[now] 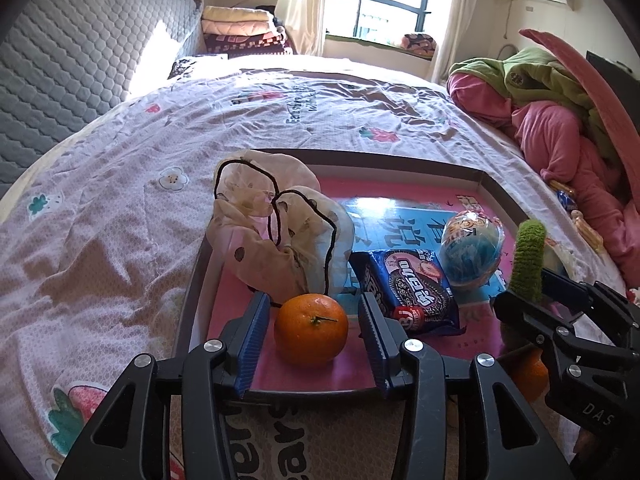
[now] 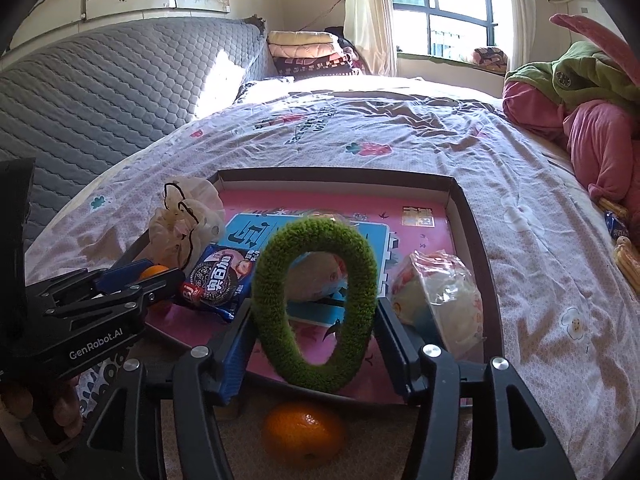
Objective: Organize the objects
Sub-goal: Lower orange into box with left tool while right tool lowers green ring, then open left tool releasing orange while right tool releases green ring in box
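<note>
Fingers on my left gripper [image 1: 310,344] are spread wide with an orange [image 1: 311,330] sitting between the blue pads, gaps on both sides, so no grip on it. That orange rests on the pink floor of the tray [image 1: 400,160], close to the near edge, toward the near left corner.

My right gripper [image 2: 312,340] has its fingers pressed against both sides of a fuzzy green ring [image 2: 316,304], held upright over the tray's near edge. From the left camera the ring [image 1: 528,256] and right gripper [image 1: 520,312] show at the tray's near right.

Around the left fingers:
- Crumpled sheer bag [image 1: 276,232] with black cord, just behind the orange, leaning on the tray's left wall.
- Blue cookie packet [image 1: 408,288] just right of the right pad, near touching.
- Wrapped round toy [image 1: 472,252] behind the packet, toward the right wall.

Around the right fingers:
- Plastic-wrapped pale ball [image 2: 440,296] just right of the ring, near the tray's right wall.
- Second orange [image 2: 304,436] outside the tray, on the bedspread [image 2: 400,136] below the near edge, under the ring.
- Left gripper [image 2: 120,292] close on the left, partly blocking the cookie packet [image 2: 220,280].

Tray sits on the bed; pink and green bedding pile [image 1: 552,92] lies at the bed's right edge.
</note>
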Available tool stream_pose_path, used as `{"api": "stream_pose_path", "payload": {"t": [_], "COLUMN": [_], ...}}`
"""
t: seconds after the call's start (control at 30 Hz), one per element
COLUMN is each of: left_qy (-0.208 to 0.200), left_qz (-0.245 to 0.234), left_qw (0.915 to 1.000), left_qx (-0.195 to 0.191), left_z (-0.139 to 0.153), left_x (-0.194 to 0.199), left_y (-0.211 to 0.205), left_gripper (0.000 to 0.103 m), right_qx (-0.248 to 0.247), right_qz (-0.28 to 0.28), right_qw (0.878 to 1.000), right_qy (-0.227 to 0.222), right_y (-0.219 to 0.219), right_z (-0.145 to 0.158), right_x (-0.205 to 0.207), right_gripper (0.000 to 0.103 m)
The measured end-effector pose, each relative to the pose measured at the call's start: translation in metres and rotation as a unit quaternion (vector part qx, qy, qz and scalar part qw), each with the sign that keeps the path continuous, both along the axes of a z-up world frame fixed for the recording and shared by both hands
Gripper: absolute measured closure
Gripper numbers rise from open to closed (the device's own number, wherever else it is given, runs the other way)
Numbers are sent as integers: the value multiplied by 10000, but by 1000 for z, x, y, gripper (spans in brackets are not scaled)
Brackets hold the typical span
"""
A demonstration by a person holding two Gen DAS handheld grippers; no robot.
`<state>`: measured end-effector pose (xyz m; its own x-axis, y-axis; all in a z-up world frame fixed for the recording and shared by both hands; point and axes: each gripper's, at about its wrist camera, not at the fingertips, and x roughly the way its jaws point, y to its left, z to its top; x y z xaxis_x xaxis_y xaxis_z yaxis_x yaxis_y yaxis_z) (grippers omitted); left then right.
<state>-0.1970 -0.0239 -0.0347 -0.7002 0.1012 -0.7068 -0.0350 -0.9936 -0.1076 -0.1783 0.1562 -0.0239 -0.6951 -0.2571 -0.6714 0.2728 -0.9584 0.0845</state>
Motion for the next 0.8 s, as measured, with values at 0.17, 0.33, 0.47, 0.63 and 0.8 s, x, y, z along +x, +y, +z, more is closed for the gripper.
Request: {"api": "stream_pose_path", "payload": {"t": [0.17, 0.33, 0.47, 0.63, 0.8], "left_qy": [7, 26, 62, 116, 178], "left_qz": [5, 30, 47, 95, 138], "left_qw": [10000, 10000, 10000, 9999, 9997], "left_qx": [20, 17, -2, -63, -64], "left_z": [2, 5, 8, 13, 21], "left_x": [2, 5, 7, 11, 16], "left_y": [-1, -1, 0, 1, 1], "left_gripper": [56, 54, 47, 46, 45], "right_qx": [19, 26, 6, -14, -41], "right_qz": [-10, -31, -32, -45, -51], "right_qw": [10000, 9999, 9997, 9995, 9993], "right_qy": [73, 155, 225, 305, 361], "right_y": [-1, 0, 1, 3, 4], "right_z": [4, 7, 12, 16, 20], "right_x": [0, 3, 5, 7, 10], "right_gripper": [42, 42, 40, 37, 35]}}
